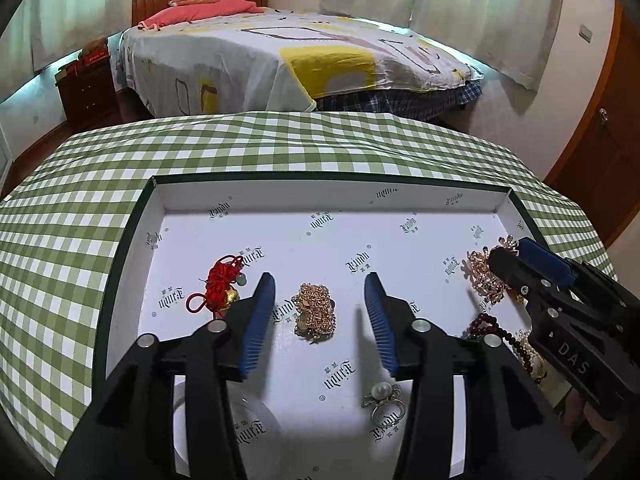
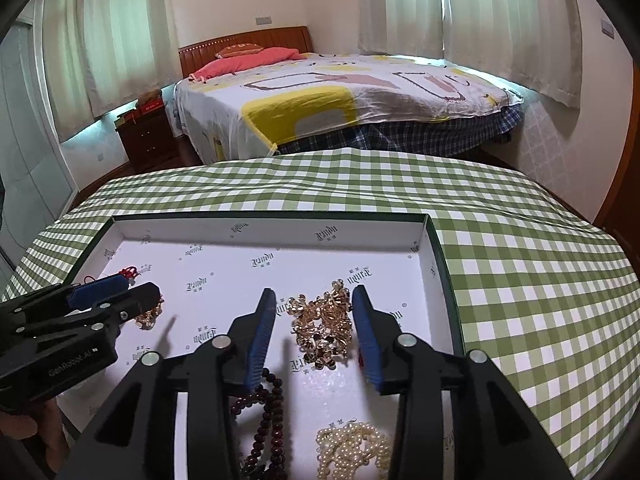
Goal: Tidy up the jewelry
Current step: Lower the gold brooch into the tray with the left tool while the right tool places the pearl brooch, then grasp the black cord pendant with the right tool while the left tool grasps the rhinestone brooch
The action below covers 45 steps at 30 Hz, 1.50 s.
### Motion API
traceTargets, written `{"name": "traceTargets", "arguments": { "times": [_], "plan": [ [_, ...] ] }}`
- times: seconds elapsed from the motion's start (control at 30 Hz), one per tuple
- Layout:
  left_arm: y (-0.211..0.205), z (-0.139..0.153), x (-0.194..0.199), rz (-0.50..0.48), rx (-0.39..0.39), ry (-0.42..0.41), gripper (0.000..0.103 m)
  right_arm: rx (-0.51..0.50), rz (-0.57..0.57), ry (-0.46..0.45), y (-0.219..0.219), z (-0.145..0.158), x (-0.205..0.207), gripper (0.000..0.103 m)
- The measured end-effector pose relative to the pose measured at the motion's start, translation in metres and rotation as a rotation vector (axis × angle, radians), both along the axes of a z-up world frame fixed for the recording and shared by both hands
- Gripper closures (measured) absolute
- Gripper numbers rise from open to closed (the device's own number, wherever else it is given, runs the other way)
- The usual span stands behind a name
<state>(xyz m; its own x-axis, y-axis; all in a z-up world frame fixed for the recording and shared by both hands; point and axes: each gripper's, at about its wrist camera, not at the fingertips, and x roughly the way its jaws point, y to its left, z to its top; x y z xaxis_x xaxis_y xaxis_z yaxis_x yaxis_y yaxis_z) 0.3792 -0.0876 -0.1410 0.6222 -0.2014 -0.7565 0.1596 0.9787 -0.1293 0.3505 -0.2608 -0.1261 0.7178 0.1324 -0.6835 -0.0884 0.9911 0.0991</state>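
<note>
On the bench (image 1: 280, 148), under a green and white checked cloth, lies a shallow tray (image 1: 132, 232) of white card printed with small dark logos, its outer wall dark green. The left tool (image 1: 320, 308) has black plastic arms and blue ribbed pads; its jaws stand released, and between them, touching neither pad, a gold chain (image 1: 314, 314) lies in a small crumpled heap on the tray floor. To its left is a red knot (image 1: 220, 280) of cord with a loop and a small gold charm. Nearer the camera a ring (image 1: 384, 400) with a round pearl and a metal flower setting lies flat. The right tool (image 2: 314, 322) is released too, and its blue pads stand on both sides of a gold cluster (image 2: 324, 328), a piece made of many small shiny metal flowers; the right pad looks very near it, but if it touches I cannot tell. Below, dark red beads (image 2: 268, 412), round and glossy, make a string partly hidden by the left finger of this tool. Beside them, white pearls (image 2: 352, 452) are piled in a loose heap near the front of the tray
</note>
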Motion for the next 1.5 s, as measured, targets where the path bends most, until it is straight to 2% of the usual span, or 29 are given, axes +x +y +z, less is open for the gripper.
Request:
{"name": "traceTargets", "arguments": {
  "times": [0.13,0.3,0.77,0.97,1.13,1.27,1.5],
  "plan": [
    [0.003,0.004,-0.006,0.011,0.003,-0.015,0.042,0.003,0.004,-0.023,0.001,0.004,-0.004,0.056],
    [0.002,0.010,-0.009,0.009,0.015,-0.028,0.034,-0.001,0.006,-0.045,0.004,0.011,-0.008,0.050],
    [0.011,0.023,-0.025,0.022,0.051,-0.081,0.028,-0.008,-0.002,-0.062,0.002,0.017,-0.017,0.050],
    [0.014,0.030,-0.036,0.037,0.064,-0.113,0.023,-0.009,-0.014,-0.073,0.001,0.020,-0.023,0.046],
    [0.015,0.038,-0.047,0.040,0.076,-0.130,0.022,-0.010,-0.020,-0.089,0.002,0.027,-0.032,0.042],
    [0.018,0.045,-0.060,0.050,0.086,-0.150,0.017,-0.008,-0.022,-0.102,0.002,0.032,-0.042,0.041],
    [0.026,0.060,-0.085,0.057,0.079,-0.181,0.017,0.002,-0.024,-0.125,0.004,0.042,-0.065,0.041]
  ]
}}
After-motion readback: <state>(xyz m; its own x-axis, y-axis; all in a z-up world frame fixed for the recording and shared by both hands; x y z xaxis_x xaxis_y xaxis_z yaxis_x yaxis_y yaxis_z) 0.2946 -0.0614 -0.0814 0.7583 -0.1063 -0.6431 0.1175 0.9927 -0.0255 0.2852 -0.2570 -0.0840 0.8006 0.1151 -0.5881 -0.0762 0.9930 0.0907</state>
